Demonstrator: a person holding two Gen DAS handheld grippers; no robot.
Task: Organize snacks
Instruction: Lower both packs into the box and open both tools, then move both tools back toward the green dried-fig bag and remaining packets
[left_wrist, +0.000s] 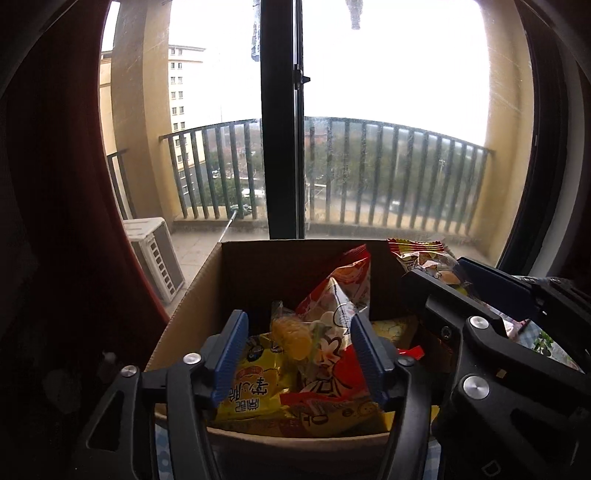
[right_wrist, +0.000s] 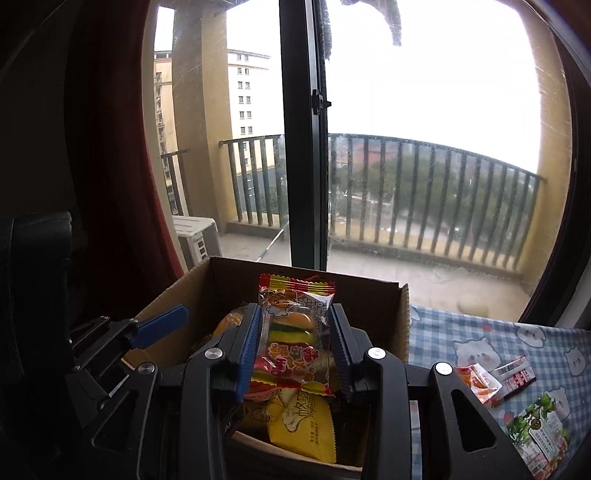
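An open cardboard box (left_wrist: 192, 295) (right_wrist: 369, 295) stands in front of the window, with snack bags inside. Among them are a yellow bag (left_wrist: 251, 391) and a red bag (left_wrist: 340, 295). My left gripper (left_wrist: 299, 354) hangs open over the box. A small clear packet of yellow candy (left_wrist: 291, 332) sits between its blue pads, touching neither. My right gripper (right_wrist: 295, 350) is shut on a burger-gummy packet (right_wrist: 295, 332) (left_wrist: 421, 254), held upright above the right side of the box. A yellow packet (right_wrist: 303, 424) lies below it.
A blue checked cloth with cats (right_wrist: 480, 332) covers the table right of the box. On it lie a small orange packet (right_wrist: 476, 380), a white-red packet (right_wrist: 513, 376) and a green packet (right_wrist: 539, 435). A glass balcony door (right_wrist: 303, 147) is behind and a red curtain (right_wrist: 122, 184) hangs at the left.
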